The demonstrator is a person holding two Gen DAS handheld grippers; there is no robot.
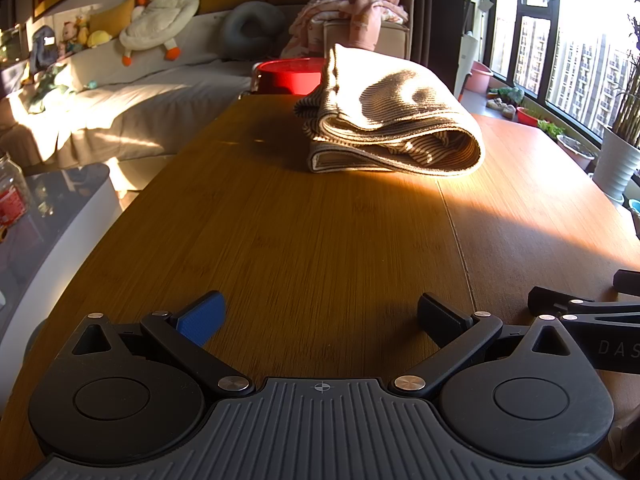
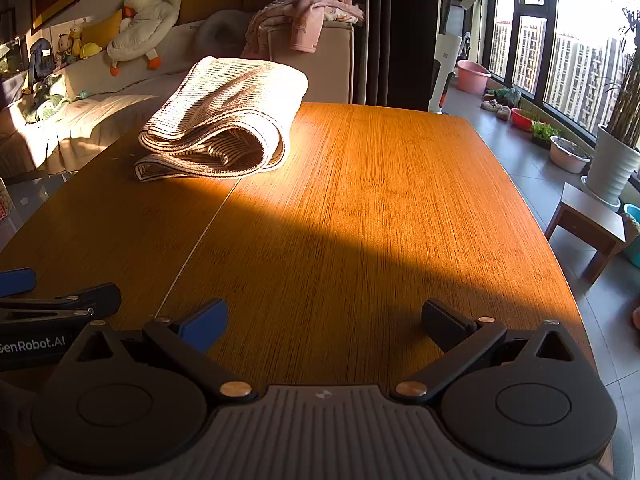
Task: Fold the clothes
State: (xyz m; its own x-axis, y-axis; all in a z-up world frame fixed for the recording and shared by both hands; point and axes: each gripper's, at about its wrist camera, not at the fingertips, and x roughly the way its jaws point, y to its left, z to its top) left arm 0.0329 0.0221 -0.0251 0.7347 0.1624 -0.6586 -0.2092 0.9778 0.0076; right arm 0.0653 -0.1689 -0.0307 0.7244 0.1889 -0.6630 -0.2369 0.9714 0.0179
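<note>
Lying folded on the table (image 2: 380, 184), the striped garment (image 2: 224, 116) perhaps hides sleeves; both tools (image 1: 320, 316) (image 2: 324, 320) gape empty.

Two hand-held grippers sit low and level at the near end of the scene, side by side, both pointing toward the far end. The left gripper (image 1: 320, 316) has its two fingers spread wide apart with nothing between them; one finger carries a blue pad (image 1: 204, 318), the other a black pad (image 1: 440, 318). The right gripper (image 2: 324, 320) matches it: fingers splayed wide, gripping nothing, a blue pad on its left finger and a black one on its right. Each gripper's edge shows at the side of the other's view, so they are close together.
</note>
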